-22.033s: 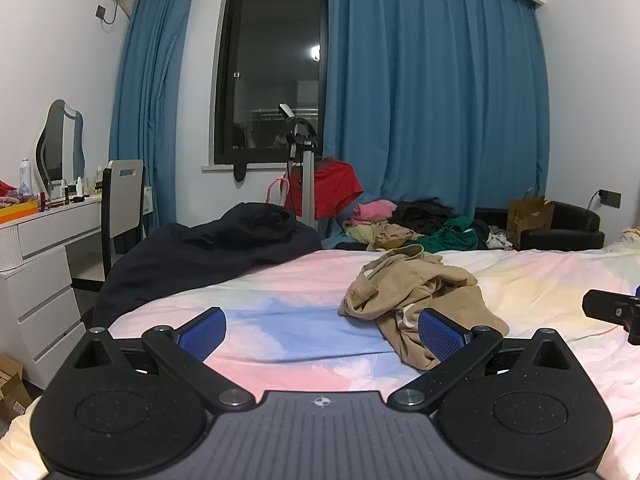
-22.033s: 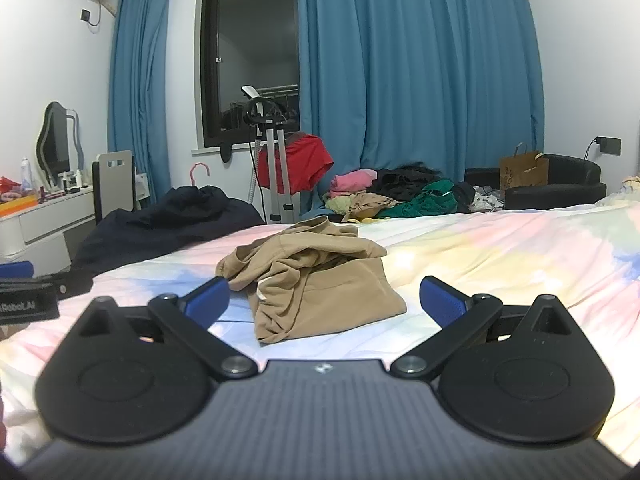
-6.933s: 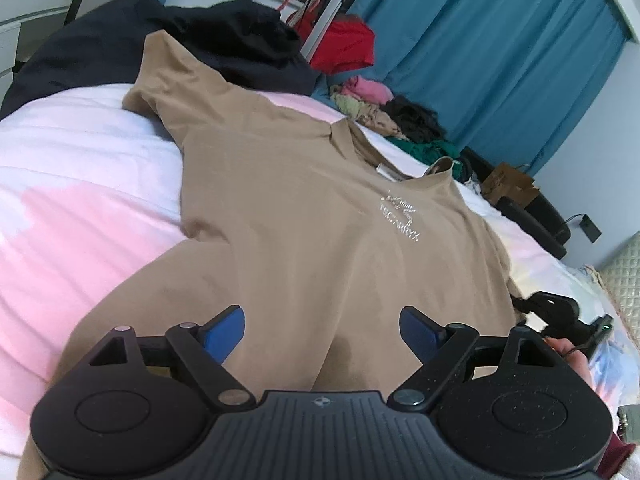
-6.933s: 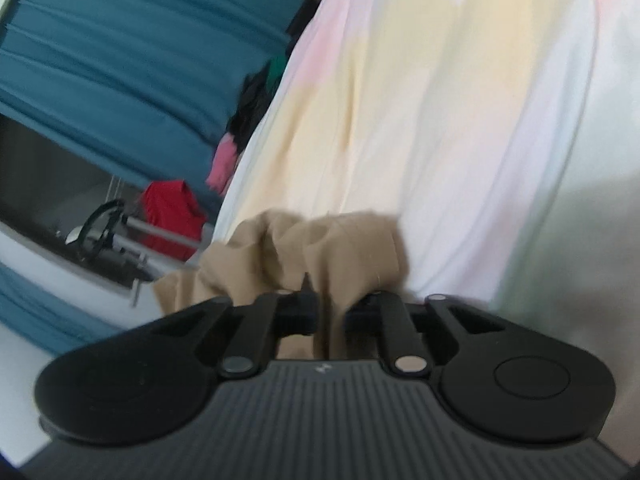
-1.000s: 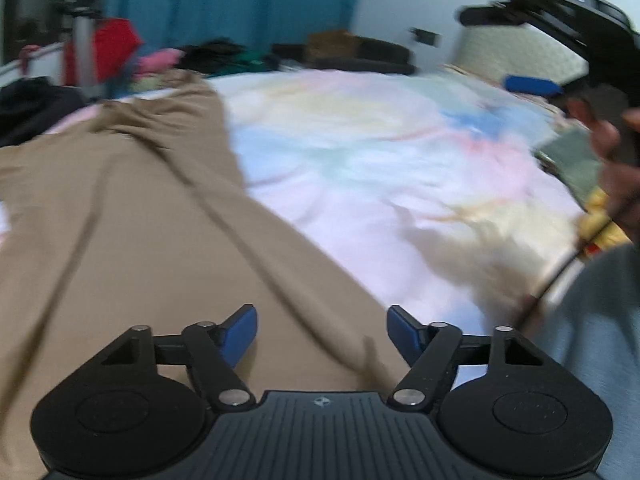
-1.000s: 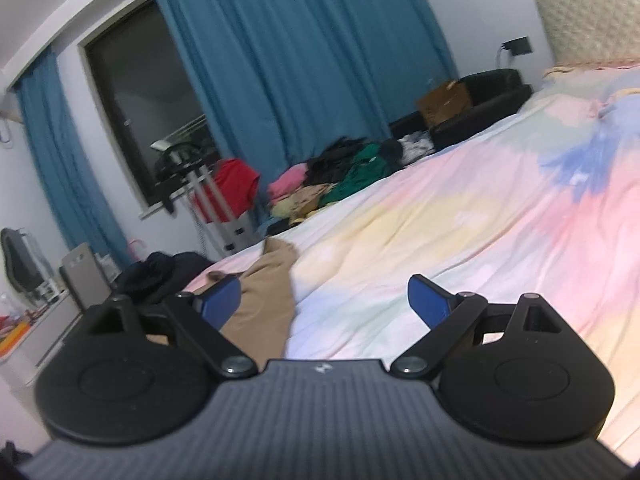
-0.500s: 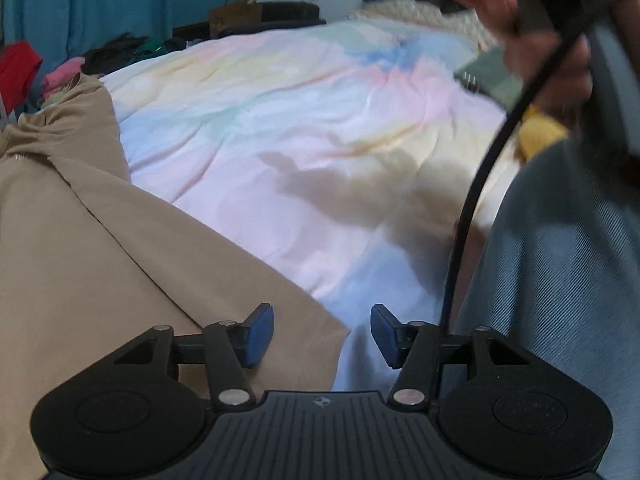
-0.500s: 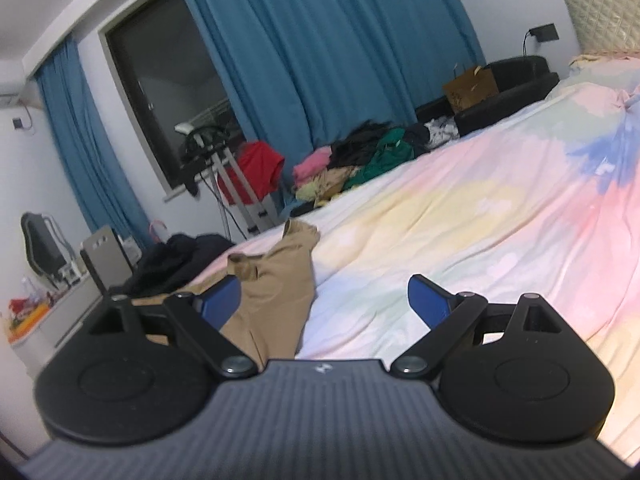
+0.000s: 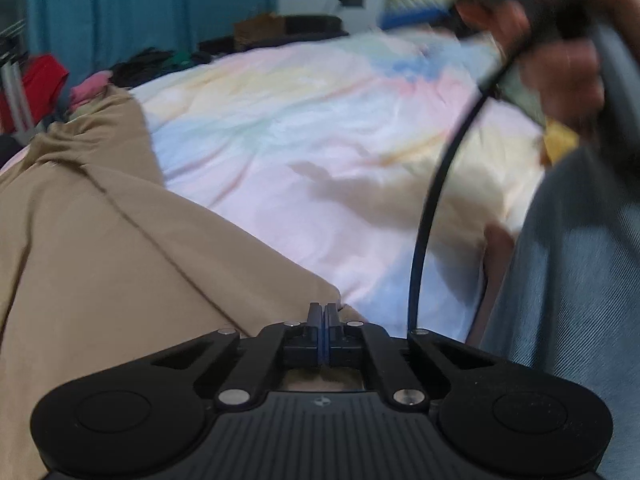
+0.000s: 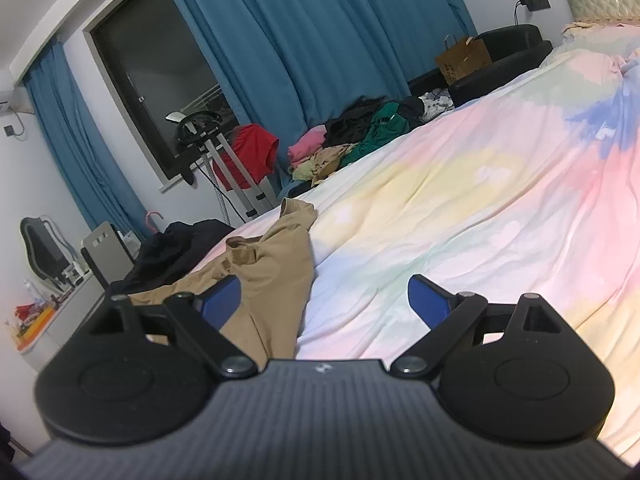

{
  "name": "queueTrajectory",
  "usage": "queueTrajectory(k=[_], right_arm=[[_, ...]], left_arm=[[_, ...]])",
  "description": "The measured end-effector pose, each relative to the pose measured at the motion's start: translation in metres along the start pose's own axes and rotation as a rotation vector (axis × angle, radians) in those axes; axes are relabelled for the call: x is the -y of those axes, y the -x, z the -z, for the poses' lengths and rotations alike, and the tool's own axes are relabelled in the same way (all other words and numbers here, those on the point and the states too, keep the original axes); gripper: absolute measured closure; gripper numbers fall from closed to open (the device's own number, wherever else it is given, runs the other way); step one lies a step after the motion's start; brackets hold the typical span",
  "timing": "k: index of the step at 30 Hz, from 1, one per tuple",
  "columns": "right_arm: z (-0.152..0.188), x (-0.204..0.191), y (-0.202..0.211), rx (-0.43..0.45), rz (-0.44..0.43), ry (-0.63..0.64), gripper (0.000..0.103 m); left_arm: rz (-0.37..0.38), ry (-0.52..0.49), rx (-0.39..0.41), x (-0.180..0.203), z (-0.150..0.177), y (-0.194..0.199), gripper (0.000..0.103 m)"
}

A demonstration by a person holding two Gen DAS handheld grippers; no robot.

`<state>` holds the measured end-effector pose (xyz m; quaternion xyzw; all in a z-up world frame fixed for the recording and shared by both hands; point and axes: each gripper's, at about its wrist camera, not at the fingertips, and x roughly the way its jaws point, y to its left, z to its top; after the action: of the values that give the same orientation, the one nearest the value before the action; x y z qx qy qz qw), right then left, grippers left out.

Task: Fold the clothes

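Tan cotton fills the left half of your left wrist view: the shirt [image 9: 104, 264] lies spread on the pastel sheet [image 9: 320, 128], and its near corner runs right up under your left gripper [image 9: 324, 316]. Those jaws are pressed together at that corner. The cloth sits at and beneath the pads, so the grip looks to be on the hem, though the pads hide the fabric itself and I can't swear to how much is caught.

Your right gripper [image 10: 324, 304] hangs spread wide above the bed with nothing between its fingers. From that view the shirt [image 10: 272, 272] lies low and to the left, its far end bunched towards the bed's edge, with the dark garment [image 10: 176, 248] just past it. Your right hand [image 9: 560, 48] shows blurred at the top right of the left view, its cable [image 9: 432, 208] trailing down beside your grey-clad leg.

My reading: you are at the start of a fold, with one hem corner taken and the other not yet. The next move calls for the right gripper to come down onto the matching corner, or for the left to lift and carry its corner across the body of the shirt. Lift gently first; if only a thin edge is caught, it may slip. Keep the cable off the cloth.
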<state>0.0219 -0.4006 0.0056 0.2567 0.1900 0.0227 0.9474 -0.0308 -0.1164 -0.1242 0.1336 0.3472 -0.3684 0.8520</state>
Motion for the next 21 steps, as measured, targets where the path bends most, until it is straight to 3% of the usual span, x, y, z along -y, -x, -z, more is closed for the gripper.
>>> queueTrajectory(k=[6,11,16,19,21], right_arm=[[-0.002,0.002,0.006,0.029,-0.01,-0.032,0.011],[-0.002,0.003,0.007,0.032,-0.023,-0.043,0.011],[0.001,-0.003,0.004,0.013,-0.033,-0.028,0.011],[0.003,-0.007,0.003,0.002,-0.036,-0.012,0.011],[0.004,-0.009,0.002,-0.004,-0.034,-0.001,0.011]], left_arm=[[0.001,0.262,0.112,-0.045,-0.006,0.058,0.103],[-0.002,0.494,0.133,-0.092,0.009,0.108,0.103],[-0.162,0.645,-0.034,-0.134,0.033,0.123,0.103],[-0.213,0.727,-0.13,-0.152,0.043,0.117,0.102],[-0.208,0.753,-0.135,-0.156,0.042,0.117,0.102]])
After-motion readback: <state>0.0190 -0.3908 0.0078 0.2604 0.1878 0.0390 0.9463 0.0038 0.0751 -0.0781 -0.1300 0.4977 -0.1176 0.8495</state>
